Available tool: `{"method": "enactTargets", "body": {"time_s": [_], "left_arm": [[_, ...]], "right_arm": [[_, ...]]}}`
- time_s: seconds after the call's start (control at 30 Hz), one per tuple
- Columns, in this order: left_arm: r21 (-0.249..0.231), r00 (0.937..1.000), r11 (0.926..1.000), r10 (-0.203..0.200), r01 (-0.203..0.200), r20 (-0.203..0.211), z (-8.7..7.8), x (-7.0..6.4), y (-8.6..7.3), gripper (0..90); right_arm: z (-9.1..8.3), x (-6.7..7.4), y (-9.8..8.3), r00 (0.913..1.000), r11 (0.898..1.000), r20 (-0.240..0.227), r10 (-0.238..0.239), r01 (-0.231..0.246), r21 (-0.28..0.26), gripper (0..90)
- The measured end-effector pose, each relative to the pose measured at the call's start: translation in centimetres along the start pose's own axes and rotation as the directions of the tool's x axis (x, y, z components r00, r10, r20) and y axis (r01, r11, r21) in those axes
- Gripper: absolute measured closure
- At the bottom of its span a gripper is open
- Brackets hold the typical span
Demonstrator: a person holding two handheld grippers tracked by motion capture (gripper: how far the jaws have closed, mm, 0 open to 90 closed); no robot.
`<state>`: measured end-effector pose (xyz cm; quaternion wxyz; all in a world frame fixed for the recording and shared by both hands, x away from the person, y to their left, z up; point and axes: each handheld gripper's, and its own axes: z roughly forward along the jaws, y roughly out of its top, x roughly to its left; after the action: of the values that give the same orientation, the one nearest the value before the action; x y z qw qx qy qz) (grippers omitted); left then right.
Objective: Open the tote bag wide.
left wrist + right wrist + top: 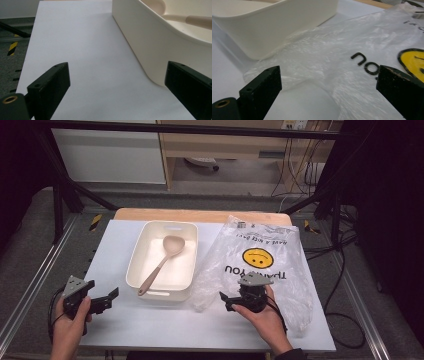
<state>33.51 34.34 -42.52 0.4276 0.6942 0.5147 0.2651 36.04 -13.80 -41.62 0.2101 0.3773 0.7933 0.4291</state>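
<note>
**Both grippers wide open, nothing grabbed yet**

Sitting nearest the person: left gripper [114,296] hovering at the near left of the table [150,325], jaws spread wide, holding nothing. In the left gripper view [117,82], looking across bare white table, with the tub [150,42] corner just inside the right jaw, not touching as far as can be told.

Hanging over on the right: right gripper [223,298], also gaping wide and empty, parked right at the near edge of the bag [260,255]. In the right gripper view [329,82], looking straight over the bag [332,62], crinkly clear plastic lying flat between the jaws, black letters and a yellow smiley off to the right.

Moving further back: cream tub [137,265] sitting mid-table, just left of the bag, with the bag's edge brushing up against its near right corner. Lying inside the tub: spoon [162,262], handle pointing toward the person and resting on the near rim, bowl at the far end.
</note>
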Motion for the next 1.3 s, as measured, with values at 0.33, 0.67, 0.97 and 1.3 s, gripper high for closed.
{"method": "enactTargets", "body": {"time_s": [0.33,0.67,0.97,1.3], "left_arm": [[0.004,1.0000,1.0000,-0.001,0.001,0.001,0.0,0.1,0.0,5.7],[0.008,1.0000,1.0000,0.001,-0.001,0.006,0.0,0.1,-0.1,5.8],[0.014,0.9999,0.9999,0.008,-0.008,0.010,0.1,0.0,-0.1,5.7],[0.016,1.0000,0.9998,0.007,-0.007,0.003,0.0,0.1,-0.2,5.7]], "right_arm": [[3.6,3.1,0.7,0.9895,0.995,-0.119,-0.081,0.087,0.045,7.9],[6.1,6.1,0.4,0.9702,0.981,-0.202,-0.134,0.159,0.111,6.5],[7.2,5.7,-0.2,0.9746,0.975,-0.187,-0.123,0.155,0.162,34.9],[7.3,2.9,0.2,0.9895,0.988,-0.144,0.005,0.018,0.156,87.4]]}}
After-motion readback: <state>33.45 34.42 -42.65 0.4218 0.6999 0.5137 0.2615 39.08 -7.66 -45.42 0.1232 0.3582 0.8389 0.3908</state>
